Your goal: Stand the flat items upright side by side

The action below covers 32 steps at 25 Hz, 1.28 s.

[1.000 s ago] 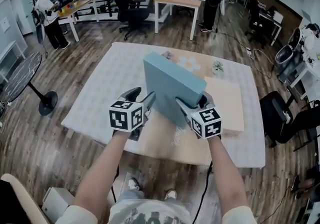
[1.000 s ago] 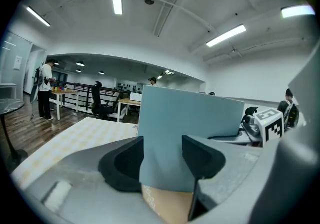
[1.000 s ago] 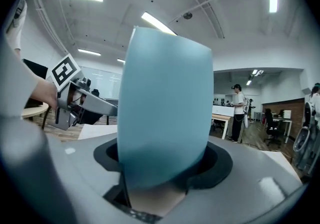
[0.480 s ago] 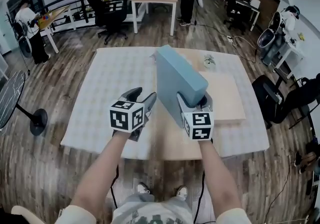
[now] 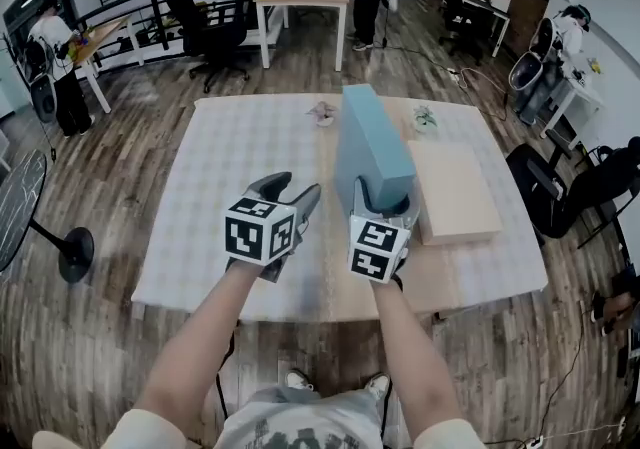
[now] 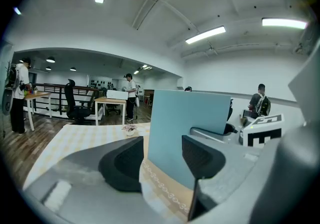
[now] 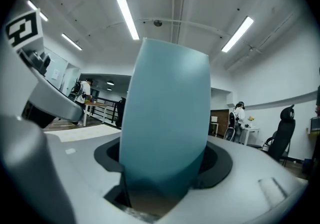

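A thick light-blue slab stands on its long edge on the table, running straight away from me. My right gripper is shut on its near end, and in the right gripper view the blue slab fills the gap between the pads. My left gripper hovers just left of the slab, open, with nothing gripped. In the left gripper view the slab's broad face rises beyond the open jaws. A flat beige board lies on the table to the right of the slab.
A checked white cloth covers the table, with a tan mat under the grippers. Two small ornaments sit at the far side. Office chairs, desks and people stand around, with a fan on the floor at left.
The slab has swung from a slanted, diagonal pose to upright and pointing straight away, the right gripper turning with it. The left gripper has shifted slightly right, still open.
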Available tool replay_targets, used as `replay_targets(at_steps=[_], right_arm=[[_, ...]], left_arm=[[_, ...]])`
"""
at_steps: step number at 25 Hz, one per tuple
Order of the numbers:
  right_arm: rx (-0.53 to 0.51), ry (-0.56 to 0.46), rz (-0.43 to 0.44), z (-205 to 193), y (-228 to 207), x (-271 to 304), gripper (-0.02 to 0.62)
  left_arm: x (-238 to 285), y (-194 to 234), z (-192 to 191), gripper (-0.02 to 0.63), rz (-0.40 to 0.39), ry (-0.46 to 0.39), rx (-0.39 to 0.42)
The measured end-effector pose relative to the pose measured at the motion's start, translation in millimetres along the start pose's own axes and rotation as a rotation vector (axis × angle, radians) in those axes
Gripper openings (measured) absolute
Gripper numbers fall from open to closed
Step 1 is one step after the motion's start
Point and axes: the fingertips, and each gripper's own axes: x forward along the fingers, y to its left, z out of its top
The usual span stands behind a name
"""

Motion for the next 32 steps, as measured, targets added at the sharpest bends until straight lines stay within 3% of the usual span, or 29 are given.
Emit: replay_targets(at_steps=[5,10,23,32], right_arm=[[0.008,0.011,-0.09,6.4,21.5,0.5,0.322],[0.023,-0.001,-0.113,9.4,36.6,-6.0,0.324],[0.029,0.102,0.082,3.5,48.2,-18.3,0.36],[0.088,0.108,0.262,8.6,33.0,-62.4,0.367]], left_arm=[[-12.1,9.1,3.7,0.238,-0.009,-0.005,0.01],[-21.6,11.1,2.3,0.238,-0.013,-0.003,0.013],[-33.6,-12.8,-4.9,0.238,-0.036,-0.009,-0.007],[-45.8,-50.6,-8.4,0.238,0.028,-0.01,0.005]])
